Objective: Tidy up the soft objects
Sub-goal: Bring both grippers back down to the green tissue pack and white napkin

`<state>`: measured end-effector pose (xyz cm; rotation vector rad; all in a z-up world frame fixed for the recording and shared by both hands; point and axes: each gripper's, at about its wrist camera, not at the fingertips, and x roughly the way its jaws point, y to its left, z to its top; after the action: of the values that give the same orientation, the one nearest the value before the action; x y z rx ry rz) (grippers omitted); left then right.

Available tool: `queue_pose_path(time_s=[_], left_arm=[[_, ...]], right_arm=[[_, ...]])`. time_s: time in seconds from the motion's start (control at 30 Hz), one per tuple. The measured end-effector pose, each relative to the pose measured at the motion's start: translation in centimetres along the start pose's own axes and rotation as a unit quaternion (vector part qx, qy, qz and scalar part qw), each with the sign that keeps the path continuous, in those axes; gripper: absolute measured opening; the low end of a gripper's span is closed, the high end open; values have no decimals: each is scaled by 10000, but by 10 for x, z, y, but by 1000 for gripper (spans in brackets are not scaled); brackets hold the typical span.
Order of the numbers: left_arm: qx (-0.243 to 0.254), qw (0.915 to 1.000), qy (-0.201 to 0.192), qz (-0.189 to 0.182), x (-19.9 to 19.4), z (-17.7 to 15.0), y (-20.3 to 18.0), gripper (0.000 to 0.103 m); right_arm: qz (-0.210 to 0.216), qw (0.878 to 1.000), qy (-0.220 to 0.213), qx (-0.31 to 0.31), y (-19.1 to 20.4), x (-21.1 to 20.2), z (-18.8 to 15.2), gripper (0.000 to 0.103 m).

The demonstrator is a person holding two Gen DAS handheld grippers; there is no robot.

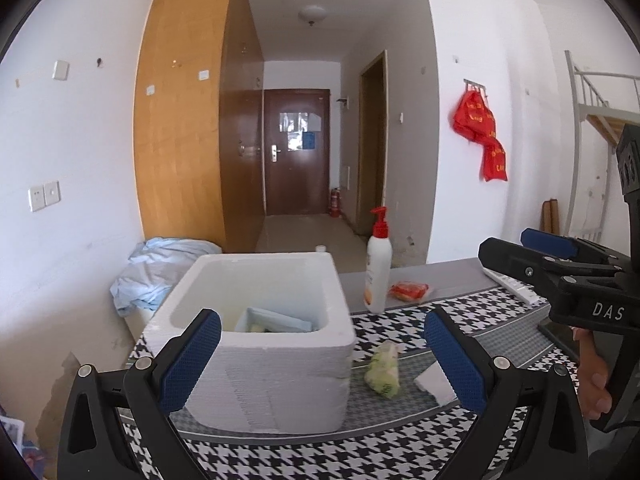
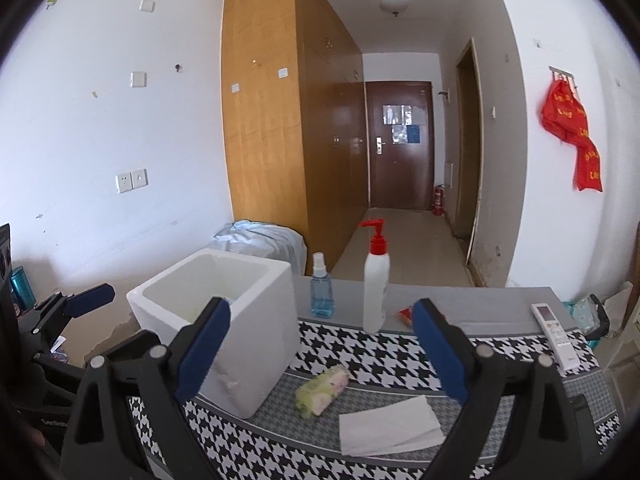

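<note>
Green tissue pack (image 2: 322, 388): lying on the houndstooth desk (image 2: 384, 356), just beside the foam box (image 2: 224, 320), at its 4 o'clock. Folded white tissue (image 2: 390, 426): at the pack's 4 o'clock. Pump bottle (image 2: 375, 280): upright at 12 o'clock. Left claw (image 1: 322, 356), right claw (image 2: 322, 348): both released, empty.

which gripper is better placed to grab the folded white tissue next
Right, probably. The folded white tissue lies just ahead of the open right gripper; the left gripper faces the foam box.
</note>
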<state>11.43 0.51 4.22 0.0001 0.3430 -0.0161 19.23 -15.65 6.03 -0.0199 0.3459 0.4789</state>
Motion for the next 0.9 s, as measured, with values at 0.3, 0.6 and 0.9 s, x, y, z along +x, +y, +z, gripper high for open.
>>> queue_pose_path(time_s=[0.3, 0.6, 0.9], left_arm=[[73, 9997, 12, -217, 6, 0, -18, 102], [152, 9990, 92, -412, 12, -4, -36, 102], [170, 9984, 140, -527, 18, -8, -47, 102]], right_arm=[[-208, 9997, -36, 106, -20, -11, -7, 96], [-360, 9991, 16, 201, -38, -17, -16, 96], [-464, 9987, 45, 225, -47, -23, -23, 96]])
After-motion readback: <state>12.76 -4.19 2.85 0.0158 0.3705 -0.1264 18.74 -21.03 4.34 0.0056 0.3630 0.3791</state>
